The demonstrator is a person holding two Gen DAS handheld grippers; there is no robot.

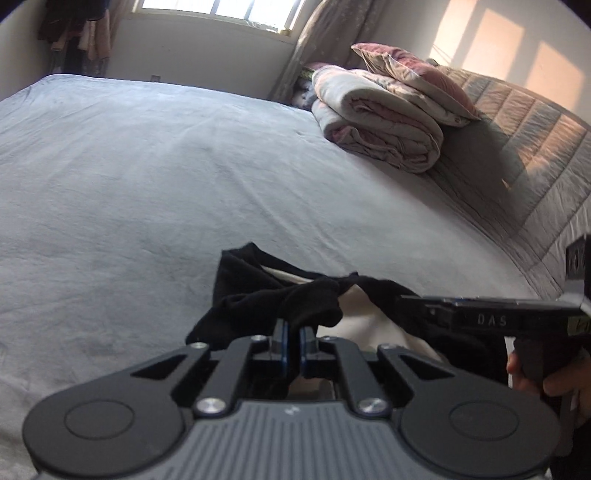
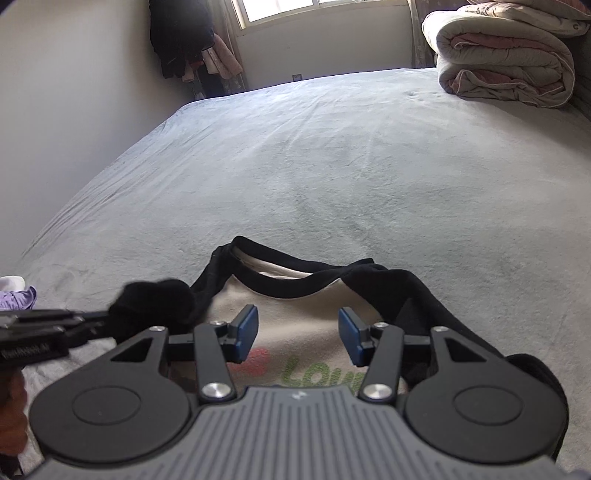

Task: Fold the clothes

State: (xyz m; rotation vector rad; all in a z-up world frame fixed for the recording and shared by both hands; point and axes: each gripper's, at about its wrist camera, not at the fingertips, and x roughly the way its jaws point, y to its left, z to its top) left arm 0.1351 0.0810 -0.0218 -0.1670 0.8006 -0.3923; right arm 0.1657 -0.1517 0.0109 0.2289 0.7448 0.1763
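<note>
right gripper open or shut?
Open. Right gripper hovers over the shirt, its blue pads wide apart with nothing between them.

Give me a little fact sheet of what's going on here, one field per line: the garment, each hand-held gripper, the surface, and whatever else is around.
garment: cream shirt with black sleeves and collar, printed front up, lying on the bed
left hand-held gripper: shut on a bunched black sleeve
right hand-held gripper: open, over the shirt's chest, holding nothing
surface: grey bedsheet
far corner: folded quilt
on the quilt: pink pillow
beside the bed: hanging clothes, near the window
</note>
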